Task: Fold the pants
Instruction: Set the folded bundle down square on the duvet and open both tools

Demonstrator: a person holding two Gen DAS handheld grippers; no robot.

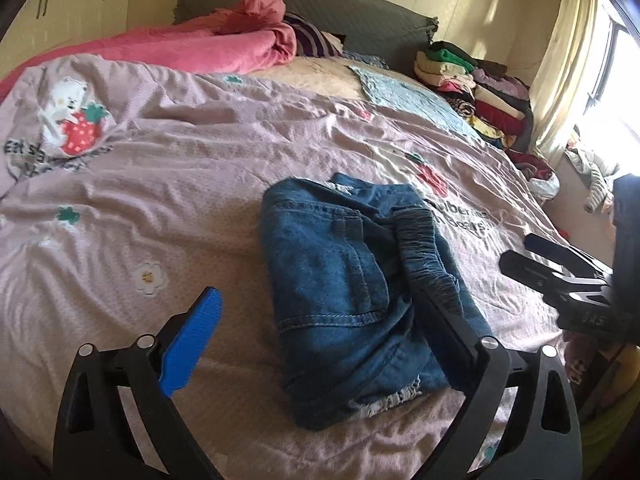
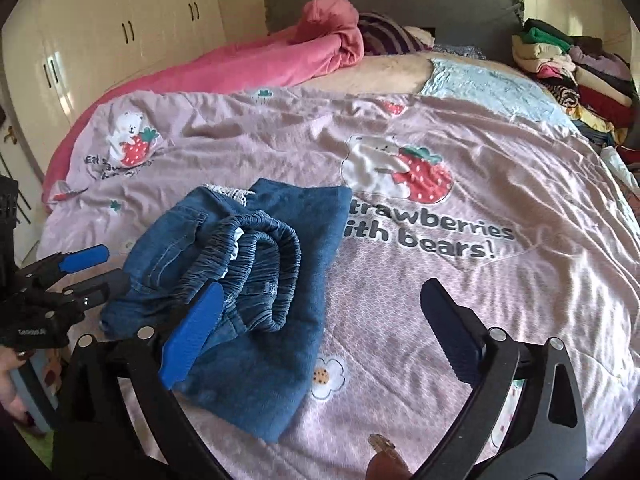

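A pair of blue jeans [image 1: 332, 264] lies folded into a compact bundle on the pink strawberry-and-bear bedspread [image 1: 160, 200], the elastic waistband on top. My left gripper [image 1: 316, 292] hovers over the bundle, open, with its blue pad [image 1: 192, 340] to the bundle's left and the other finger over its right side; nothing is pinched. In the right wrist view the jeans [image 2: 304, 220] lie at centre left. My right gripper [image 2: 322, 286] is open above their right edge, touching nothing. Each gripper shows in the other's view: right gripper [image 1: 560, 276], left gripper [image 2: 80, 268].
A rolled pink quilt [image 1: 208, 44] lies along the far left of the bed before a grey headboard [image 1: 360, 8]. A stack of folded clothes [image 1: 480, 92] sits at the far right corner. Wardrobe doors [image 2: 120, 28] stand left; a curtained window [image 1: 580, 60] right.
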